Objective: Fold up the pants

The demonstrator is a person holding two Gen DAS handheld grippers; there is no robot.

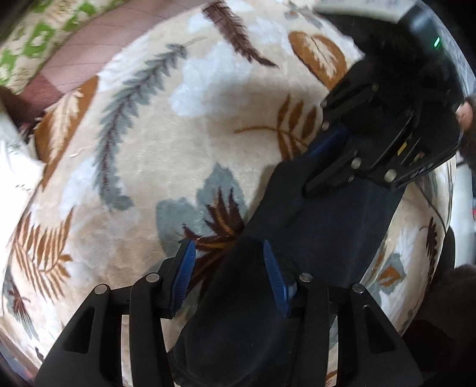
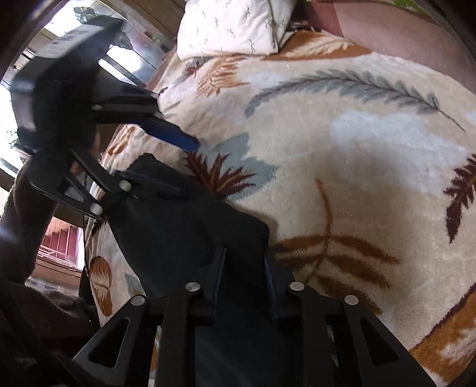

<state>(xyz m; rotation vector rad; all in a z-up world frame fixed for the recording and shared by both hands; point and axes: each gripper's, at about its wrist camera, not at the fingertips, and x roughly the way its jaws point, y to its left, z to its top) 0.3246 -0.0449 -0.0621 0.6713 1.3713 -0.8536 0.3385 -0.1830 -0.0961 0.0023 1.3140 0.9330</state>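
Note:
Dark navy pants (image 1: 312, 226) lie on a cream blanket with a leaf print (image 1: 166, 143). My left gripper (image 1: 229, 262) is open, its blue pads wide apart, with a fold of the pants rising between the jaws. My right gripper (image 2: 244, 262) is open, with pants cloth (image 2: 184, 226) between its jaws. Each gripper shows in the other's view: the right gripper (image 1: 327, 154) reaches down onto the far end of the pants, and the left gripper (image 2: 166, 148) stands open over the cloth's far edge.
The blanket (image 2: 342, 166) covers a bed. A white pillow (image 2: 232, 26) lies at its head. A green-patterned cloth (image 1: 38, 38) and a pink surface (image 1: 80, 59) lie beyond the blanket's edge. A window (image 2: 9, 107) is to the left.

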